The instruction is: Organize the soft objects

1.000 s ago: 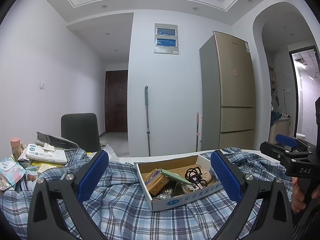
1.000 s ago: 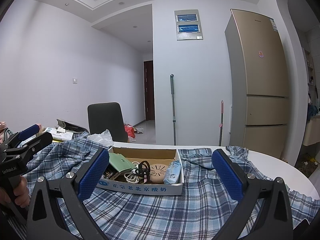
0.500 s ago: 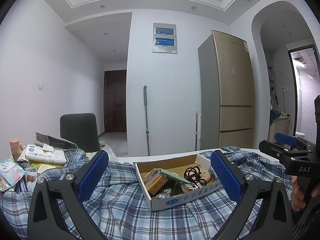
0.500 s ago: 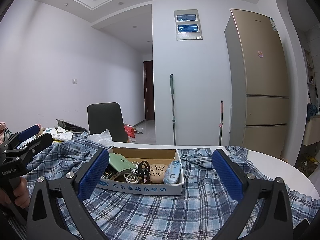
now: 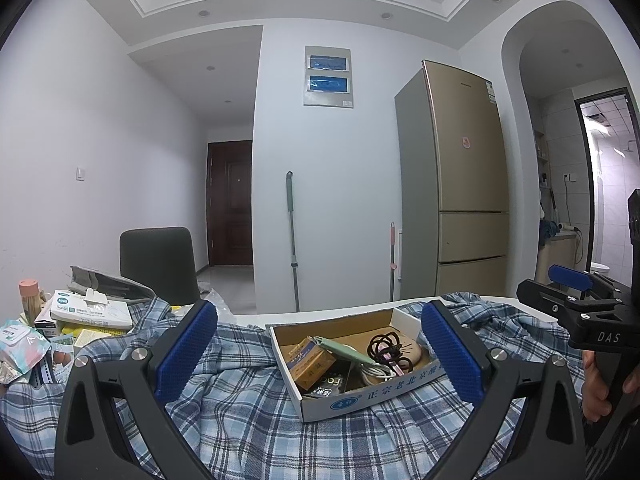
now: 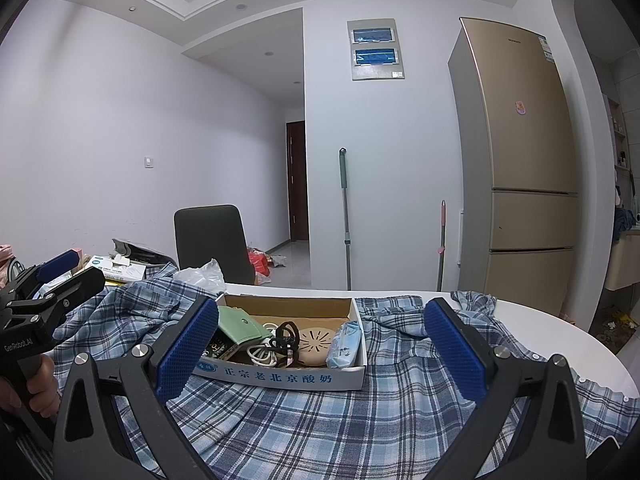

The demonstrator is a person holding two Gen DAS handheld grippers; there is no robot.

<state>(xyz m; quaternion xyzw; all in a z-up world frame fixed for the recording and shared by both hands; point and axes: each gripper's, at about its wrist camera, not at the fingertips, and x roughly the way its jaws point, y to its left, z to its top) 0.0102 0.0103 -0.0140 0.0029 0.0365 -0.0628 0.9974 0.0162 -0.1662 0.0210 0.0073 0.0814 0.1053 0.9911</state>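
The blue plaid shirt point(image 6: 320, 420) lies crumpled across the white table point(image 6: 568, 332), its long axis running left to right in front of me, with what may be a collar bunched at its far right edge, and a cardboard box point(image 6: 288, 378) of oddments sits on top of it, long side across my right view. I hold my left gripper point(image 5: 320, 354) and right gripper point(image 6: 322, 354) low and level just above the cloth, side by side, both aimed at the box. The 2 blue-padded fingers point(image 5: 186, 350) of each are spread wide with nothing between them.
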